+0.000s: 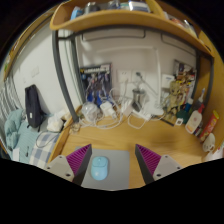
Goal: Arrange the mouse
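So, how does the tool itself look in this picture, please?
The tool has two fingers, each bearing a magenta pad with darker diagonal stripes on its inner face. Dark edges frame the pads. No cable, marking or sleeve is visible.

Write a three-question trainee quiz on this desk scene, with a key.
1. True or false: the tongs are shut on the mouse.
2. What does the mouse rest on?
A. bare wooden desk
B. grey mouse mat
C. shelf
3. Fill in: the mouse lies ___ the two fingers.

Key:
1. False. The tongs are open, with gaps on both sides of the mouse.
2. B, the grey mouse mat.
3. Between, nearer the left finger.
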### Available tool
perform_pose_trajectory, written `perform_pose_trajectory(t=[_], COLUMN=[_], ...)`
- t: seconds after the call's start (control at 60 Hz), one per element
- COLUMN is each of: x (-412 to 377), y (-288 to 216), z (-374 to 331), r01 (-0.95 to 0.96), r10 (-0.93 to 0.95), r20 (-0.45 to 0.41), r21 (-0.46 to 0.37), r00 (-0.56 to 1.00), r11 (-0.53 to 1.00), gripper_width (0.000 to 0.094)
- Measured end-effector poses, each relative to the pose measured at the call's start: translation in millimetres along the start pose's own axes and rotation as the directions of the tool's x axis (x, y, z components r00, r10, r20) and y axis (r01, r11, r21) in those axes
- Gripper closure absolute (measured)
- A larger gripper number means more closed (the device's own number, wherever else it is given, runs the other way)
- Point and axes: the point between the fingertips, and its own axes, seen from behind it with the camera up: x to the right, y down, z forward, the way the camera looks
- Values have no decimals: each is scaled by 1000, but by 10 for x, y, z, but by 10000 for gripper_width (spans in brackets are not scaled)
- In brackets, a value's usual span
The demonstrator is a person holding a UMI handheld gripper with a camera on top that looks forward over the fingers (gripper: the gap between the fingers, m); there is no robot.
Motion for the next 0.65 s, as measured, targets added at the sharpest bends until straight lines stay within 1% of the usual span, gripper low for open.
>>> perform_pose_trajectory(t=[0.15, 0.3, 0.45, 0.55, 0.65], x=[486, 1002, 1387, 1626, 1770], y=[-392, -548, -496, -332, -186], z=[-687, -1269, -1616, -1730, -1846], r01=[-1, 26, 6, 7, -21], r10=[3, -16, 10, 11, 39], r20=[-17, -69, -81, -106, -103], r21=[78, 149, 187, 173, 170], r00=[1000, 997, 997, 994, 994], r11=[997, 988, 982, 985, 985], gripper_width=[81, 83, 79, 84, 87])
